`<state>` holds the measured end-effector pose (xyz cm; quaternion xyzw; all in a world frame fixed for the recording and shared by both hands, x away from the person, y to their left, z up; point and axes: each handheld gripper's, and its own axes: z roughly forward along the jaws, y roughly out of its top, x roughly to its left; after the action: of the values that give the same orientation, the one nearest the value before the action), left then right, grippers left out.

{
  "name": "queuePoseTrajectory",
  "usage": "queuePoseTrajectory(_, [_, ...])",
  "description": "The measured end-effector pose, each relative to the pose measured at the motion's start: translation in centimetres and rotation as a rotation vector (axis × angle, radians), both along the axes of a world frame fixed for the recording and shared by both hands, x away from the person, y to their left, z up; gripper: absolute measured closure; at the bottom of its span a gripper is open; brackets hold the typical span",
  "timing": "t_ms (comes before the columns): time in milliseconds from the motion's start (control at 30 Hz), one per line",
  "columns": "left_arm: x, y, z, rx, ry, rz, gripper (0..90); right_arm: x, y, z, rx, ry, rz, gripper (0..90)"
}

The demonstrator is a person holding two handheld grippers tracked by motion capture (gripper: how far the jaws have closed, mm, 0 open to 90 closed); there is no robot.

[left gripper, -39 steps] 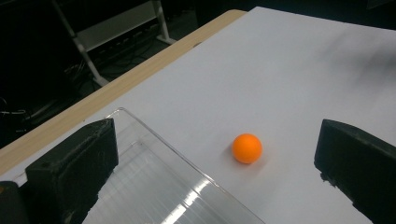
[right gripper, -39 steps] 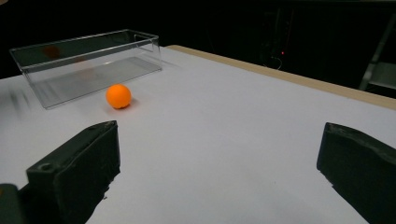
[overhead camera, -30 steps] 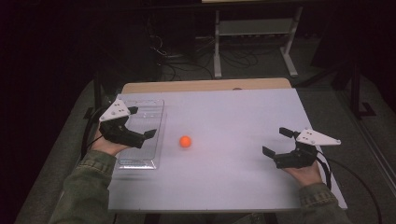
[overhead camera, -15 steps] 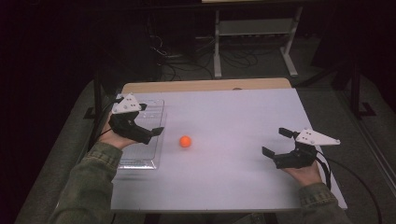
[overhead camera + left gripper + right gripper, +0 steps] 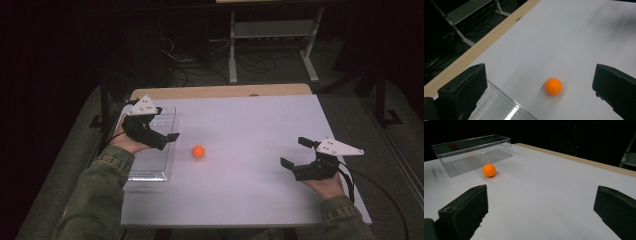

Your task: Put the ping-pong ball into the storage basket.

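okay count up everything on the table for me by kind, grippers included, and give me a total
Orange ball: 1
Clear plastic box: 1
Grippers: 2, the left gripper and the right gripper, both open
Total: 4

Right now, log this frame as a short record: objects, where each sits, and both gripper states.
ball: orange ball on the white tabletop, outside and right of the bin
bin: clear plastic bin at the table's left side, looks empty
left gripper: left gripper open, above the bin, facing the ball
right gripper: right gripper open, near the table's right edge
contact: neither gripper touches the ball
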<state>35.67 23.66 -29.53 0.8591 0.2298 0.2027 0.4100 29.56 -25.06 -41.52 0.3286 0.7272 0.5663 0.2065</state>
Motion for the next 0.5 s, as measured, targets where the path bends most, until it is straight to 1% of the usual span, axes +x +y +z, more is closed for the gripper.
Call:
queuePoseTrajectory(167, [0.4,-0.5,0.0,0.011,0.004,-0.011,0.0,0.0,0.0,0.0,-0.001,0.000,0.001,0.0])
queuePoseTrajectory(233, [0.6,-0.7,0.0,0.027,0.007,-0.017,0.0,0.0,0.0,0.0,-0.002,0.002,0.003,0.0])
queuePoseTrajectory(500, [1.4,-1.5,-0.2,0.051,0.024,-0.034,0.0,0.0,0.1,-0.1,-0.006,0.003,0.008,0.0])
